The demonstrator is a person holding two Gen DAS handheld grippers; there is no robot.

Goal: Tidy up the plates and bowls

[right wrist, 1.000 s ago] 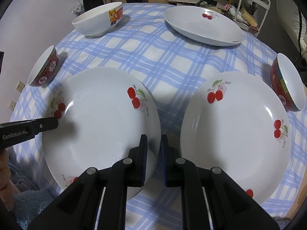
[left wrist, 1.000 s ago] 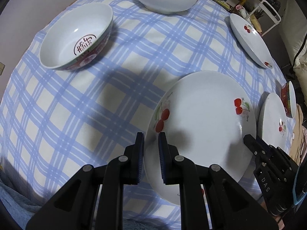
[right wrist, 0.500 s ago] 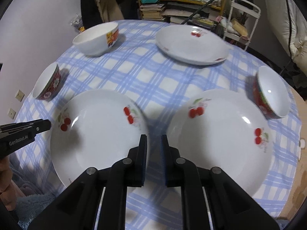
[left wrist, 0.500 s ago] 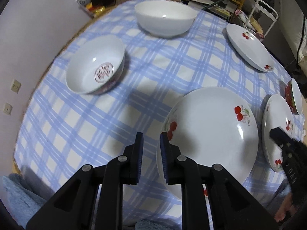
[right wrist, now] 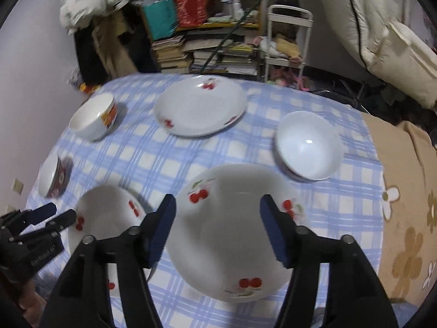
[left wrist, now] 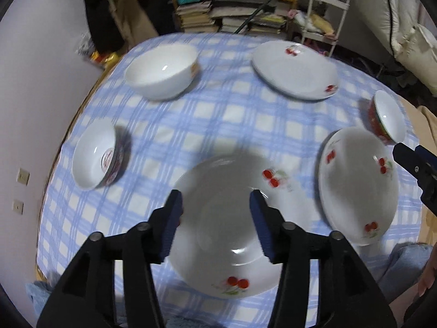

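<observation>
Blue-and-white checked cloth covers the round desk [left wrist: 224, 125]. Left wrist view: the left gripper [left wrist: 215, 205] hangs spread wide above a round white cherry-printed plate [left wrist: 232, 235] lying flat, rim up. Right wrist view: the right gripper [right wrist: 215, 210], also wide, hovers over a second cherry plate [right wrist: 235, 232]; lettering on the other gripper's body is blurred.

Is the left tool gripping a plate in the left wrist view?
No, the left tool hangs open above the near cherry plate, touching nothing.
</observation>
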